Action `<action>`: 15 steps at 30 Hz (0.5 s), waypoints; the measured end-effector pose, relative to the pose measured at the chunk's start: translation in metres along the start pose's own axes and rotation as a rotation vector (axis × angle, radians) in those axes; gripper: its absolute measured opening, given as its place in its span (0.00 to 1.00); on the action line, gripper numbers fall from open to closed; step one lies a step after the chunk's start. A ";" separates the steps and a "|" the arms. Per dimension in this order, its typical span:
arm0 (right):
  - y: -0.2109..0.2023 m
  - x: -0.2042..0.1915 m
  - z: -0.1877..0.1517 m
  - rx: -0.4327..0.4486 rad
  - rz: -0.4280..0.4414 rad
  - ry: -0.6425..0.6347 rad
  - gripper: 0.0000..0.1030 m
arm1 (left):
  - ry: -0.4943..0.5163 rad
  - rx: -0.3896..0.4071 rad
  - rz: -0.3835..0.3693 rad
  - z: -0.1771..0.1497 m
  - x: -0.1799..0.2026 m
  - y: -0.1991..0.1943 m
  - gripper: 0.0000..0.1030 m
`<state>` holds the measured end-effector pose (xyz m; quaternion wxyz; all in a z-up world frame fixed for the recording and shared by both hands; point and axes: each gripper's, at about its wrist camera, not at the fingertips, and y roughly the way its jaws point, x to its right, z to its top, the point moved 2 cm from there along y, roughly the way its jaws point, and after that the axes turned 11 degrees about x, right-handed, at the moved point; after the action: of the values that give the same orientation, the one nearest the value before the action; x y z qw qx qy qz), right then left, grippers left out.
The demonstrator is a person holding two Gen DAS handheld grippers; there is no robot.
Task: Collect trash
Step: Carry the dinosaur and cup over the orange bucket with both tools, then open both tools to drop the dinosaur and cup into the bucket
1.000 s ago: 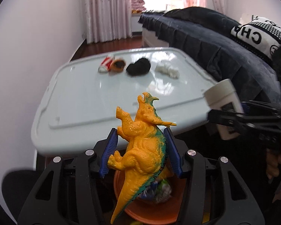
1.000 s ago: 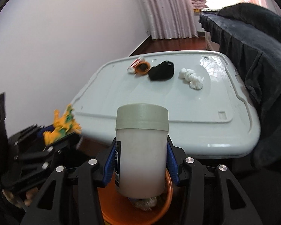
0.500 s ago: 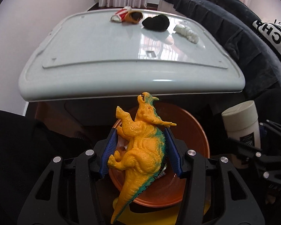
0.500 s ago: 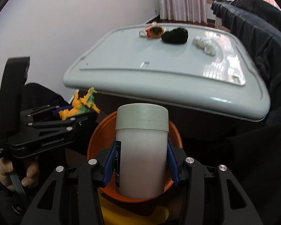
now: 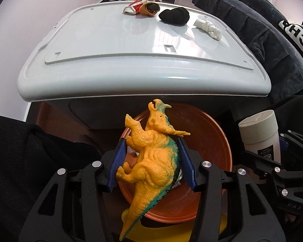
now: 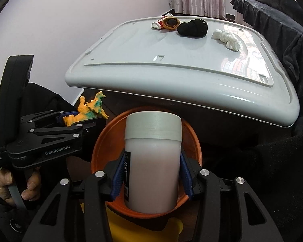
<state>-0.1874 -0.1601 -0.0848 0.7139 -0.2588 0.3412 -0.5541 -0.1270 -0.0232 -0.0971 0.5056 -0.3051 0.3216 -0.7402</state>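
Now both my tools hang over the orange bin point(image 5: 216, 141), which sits on the floor just near of the white tabletop point(image 5: 131, 60). I judge this the drop step: each load is above the bin mouth, and next I need only let the jaws part. My right tool point(image 6: 152, 173) is clamped on the bottle point(image 6: 152, 161), upright, pointing forward and down. My left tool point(image 5: 150, 163) pinches the dinosaur point(image 5: 151, 161), head up. Far across the tabletop wait a black wad point(image 5: 174, 16), a white wad point(image 5: 208, 29) and a wrapper point(image 5: 143, 9).
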 end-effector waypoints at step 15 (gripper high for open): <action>-0.002 0.003 0.003 0.009 -0.006 0.000 0.68 | 0.008 -0.014 0.060 0.003 0.000 -0.002 0.73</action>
<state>-0.1862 -0.1639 -0.0821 0.7133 -0.2565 0.3380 -0.5578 -0.1258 -0.0235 -0.0937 0.5241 -0.2959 0.3375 -0.7238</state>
